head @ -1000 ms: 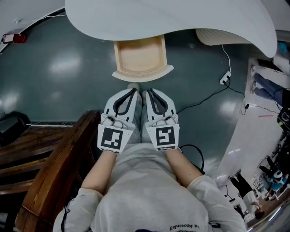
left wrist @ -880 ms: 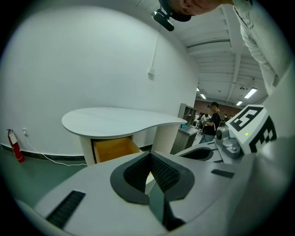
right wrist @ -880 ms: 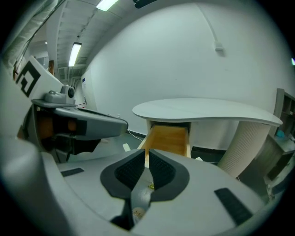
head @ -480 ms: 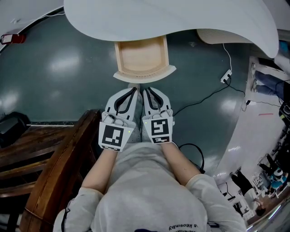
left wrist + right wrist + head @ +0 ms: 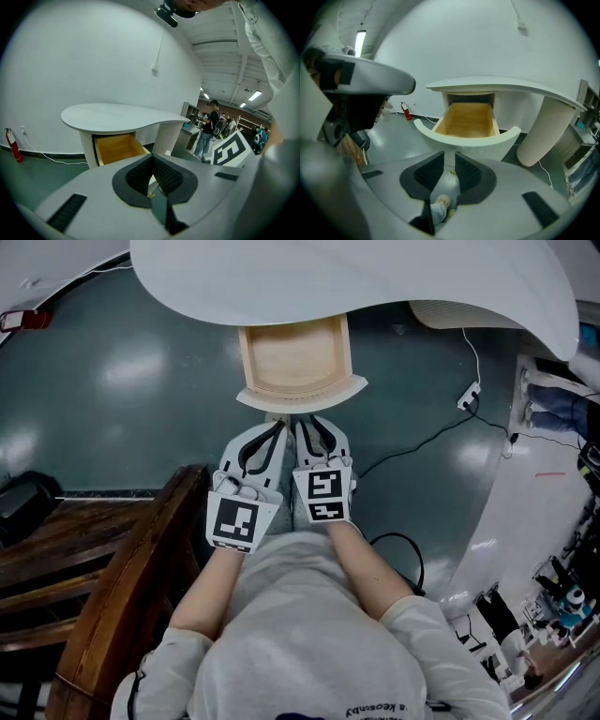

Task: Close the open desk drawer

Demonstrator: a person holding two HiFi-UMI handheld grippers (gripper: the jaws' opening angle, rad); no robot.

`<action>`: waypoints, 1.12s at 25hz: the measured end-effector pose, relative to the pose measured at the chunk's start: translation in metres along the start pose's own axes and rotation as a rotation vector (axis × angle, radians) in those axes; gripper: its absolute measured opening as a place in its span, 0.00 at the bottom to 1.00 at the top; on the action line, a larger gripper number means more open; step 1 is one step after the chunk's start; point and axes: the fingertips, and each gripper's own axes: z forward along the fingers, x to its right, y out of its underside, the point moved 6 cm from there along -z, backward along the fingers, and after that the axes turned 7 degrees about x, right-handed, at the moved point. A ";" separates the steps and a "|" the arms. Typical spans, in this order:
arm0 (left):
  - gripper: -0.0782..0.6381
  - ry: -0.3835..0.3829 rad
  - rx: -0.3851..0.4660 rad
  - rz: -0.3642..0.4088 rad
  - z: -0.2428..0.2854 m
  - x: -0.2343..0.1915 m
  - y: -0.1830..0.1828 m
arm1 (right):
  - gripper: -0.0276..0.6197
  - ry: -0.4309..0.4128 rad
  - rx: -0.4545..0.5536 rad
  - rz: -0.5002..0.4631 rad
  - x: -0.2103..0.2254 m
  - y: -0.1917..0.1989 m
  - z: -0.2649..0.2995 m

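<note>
Wooden drawer (image 5: 292, 357) is open; left gripper (image 5: 278, 426) pinched together, right gripper (image 5: 306, 423) slightly apart, both near its front.

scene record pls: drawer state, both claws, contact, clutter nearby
drawer: open, pulled out from under the white desk top; the wooden inside that shows is empty
drawer front: white, curved, faces the claws
left claw: shut, empty, tip close to the drawer front
right claw: jaws slightly apart, nothing between them, aimed at the drawer front
contact: cannot tell whether either claw touches the front
nearby: wooden furniture at the person's left; cable on the floor at the right
task: drawer not yet closed
</note>
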 end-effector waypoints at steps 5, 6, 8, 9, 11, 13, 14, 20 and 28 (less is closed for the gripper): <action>0.12 0.002 -0.004 0.004 0.002 -0.005 0.000 | 0.15 0.011 -0.067 0.026 0.002 0.016 0.013; 0.12 0.002 -0.007 0.003 0.002 -0.006 0.001 | 0.15 0.014 -0.077 0.033 0.003 0.019 0.014; 0.12 0.003 -0.013 0.003 0.003 -0.008 0.002 | 0.15 0.021 -0.091 0.041 0.005 0.023 0.018; 0.12 0.003 -0.016 0.003 0.003 -0.008 0.003 | 0.16 0.024 -0.095 0.042 0.006 0.023 0.021; 0.12 0.005 -0.020 0.004 0.003 -0.010 0.004 | 0.16 0.024 -0.105 0.042 0.007 0.025 0.025; 0.12 0.006 -0.024 0.005 0.003 -0.011 0.006 | 0.17 0.022 -0.116 0.047 0.007 0.029 0.028; 0.12 0.006 -0.027 0.006 0.004 -0.011 0.007 | 0.17 0.021 -0.121 0.049 0.006 0.031 0.029; 0.12 -0.002 -0.066 0.004 0.007 -0.013 0.010 | 0.17 0.020 -0.148 0.070 0.006 0.038 0.035; 0.12 0.001 -0.082 -0.005 0.012 -0.017 0.010 | 0.18 0.031 -0.217 0.083 0.010 0.045 0.045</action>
